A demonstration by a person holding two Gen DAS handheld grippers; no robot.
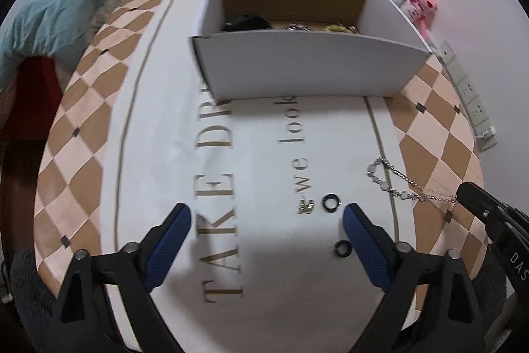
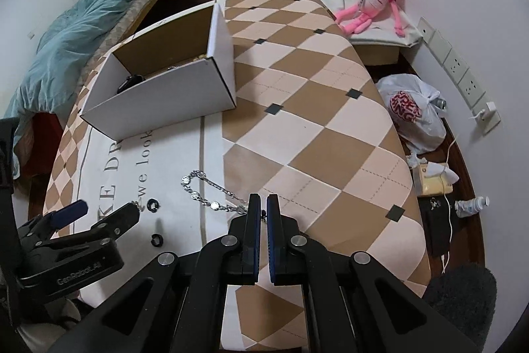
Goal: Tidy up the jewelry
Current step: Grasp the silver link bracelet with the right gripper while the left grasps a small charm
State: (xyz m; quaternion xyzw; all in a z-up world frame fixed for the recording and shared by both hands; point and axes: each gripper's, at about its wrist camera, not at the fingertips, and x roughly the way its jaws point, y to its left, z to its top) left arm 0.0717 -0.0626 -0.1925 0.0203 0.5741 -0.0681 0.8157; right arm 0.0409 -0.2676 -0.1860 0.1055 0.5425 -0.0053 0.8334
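Observation:
A silver chain necklace [image 1: 391, 179] lies on the table cloth; in the right wrist view [image 2: 205, 189] one end runs in between my right gripper's fingers. My right gripper [image 2: 263, 204] is shut on that end of the necklace. My left gripper [image 1: 266, 214] is open and empty, low over the cloth. Two black rings [image 1: 330, 201] [image 1: 344, 248] and a small gold piece [image 1: 305, 206] lie just inside its right finger. An open white cardboard box [image 1: 307, 68] stands behind, also in the right wrist view [image 2: 158, 105], with a black item and gold and silver jewelry inside.
The table is covered by a checkered cloth [image 2: 314, 128] with gold lettering. A bed with a blue blanket [image 2: 82, 32] is at the left. A pink plush toy [image 2: 373, 2], a plastic bag [image 2: 413, 114] and wall sockets [image 2: 456, 68] are at the right.

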